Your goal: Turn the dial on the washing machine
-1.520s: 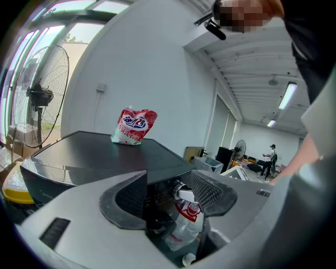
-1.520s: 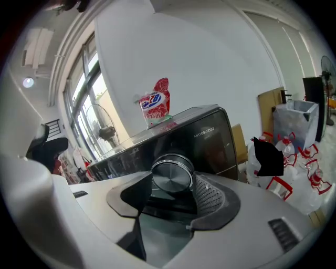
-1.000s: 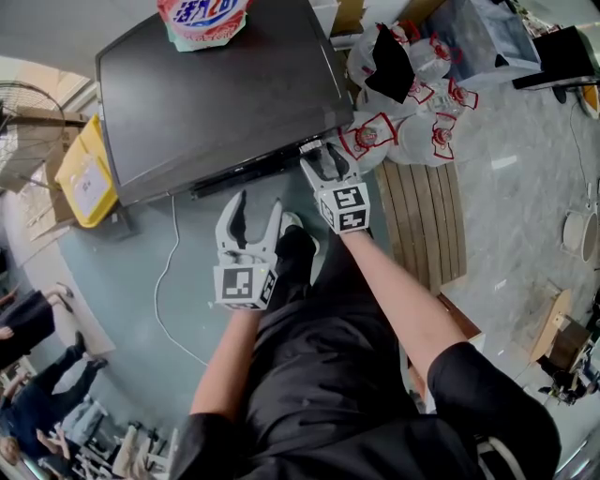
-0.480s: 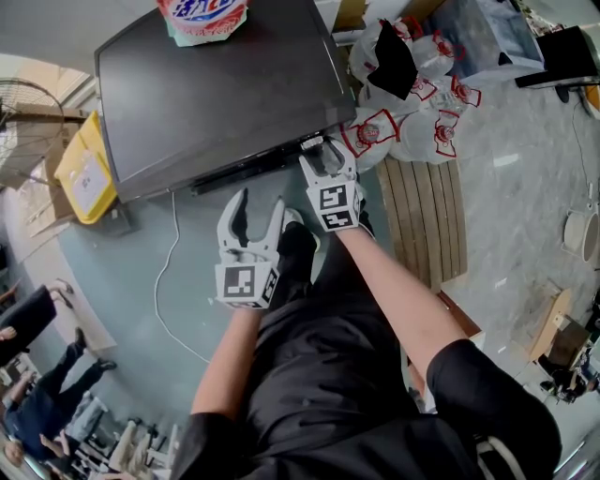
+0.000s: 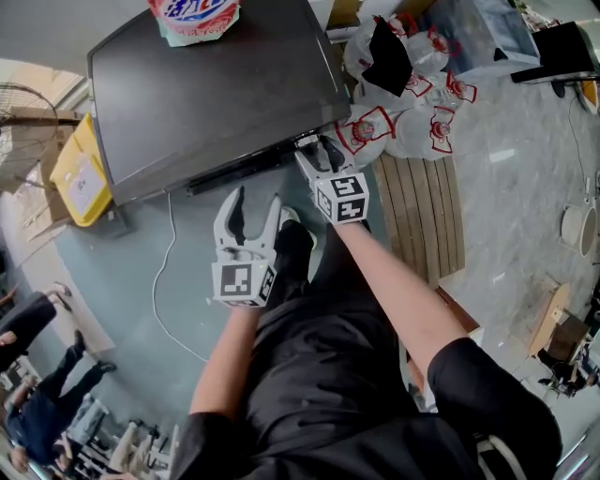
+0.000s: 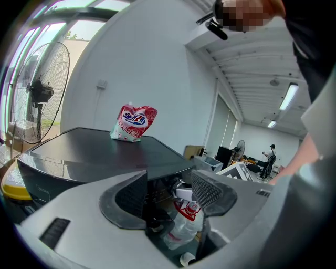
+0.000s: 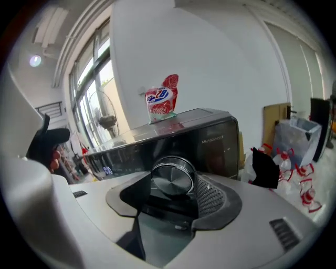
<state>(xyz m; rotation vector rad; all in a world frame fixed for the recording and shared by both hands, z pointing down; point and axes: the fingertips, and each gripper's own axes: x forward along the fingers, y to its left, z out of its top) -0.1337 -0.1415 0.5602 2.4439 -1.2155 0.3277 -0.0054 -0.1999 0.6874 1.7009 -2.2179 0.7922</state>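
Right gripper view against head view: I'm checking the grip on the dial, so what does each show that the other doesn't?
Only the right gripper view shows the dial, its metal face held between the jaws of the right gripper, and a lit display. Only the head view shows the left gripper, open and clear of the machine, and the yellow bin. Both show the washing machine with its dark top and the pouch on it.

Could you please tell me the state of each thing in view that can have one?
dial: held between the jaws of the right gripper.
right gripper: shut on the dial.
left gripper: open, empty, clear of the washing machine.
washing machine: display lit.
detergent pouch: upright on the machine's top.
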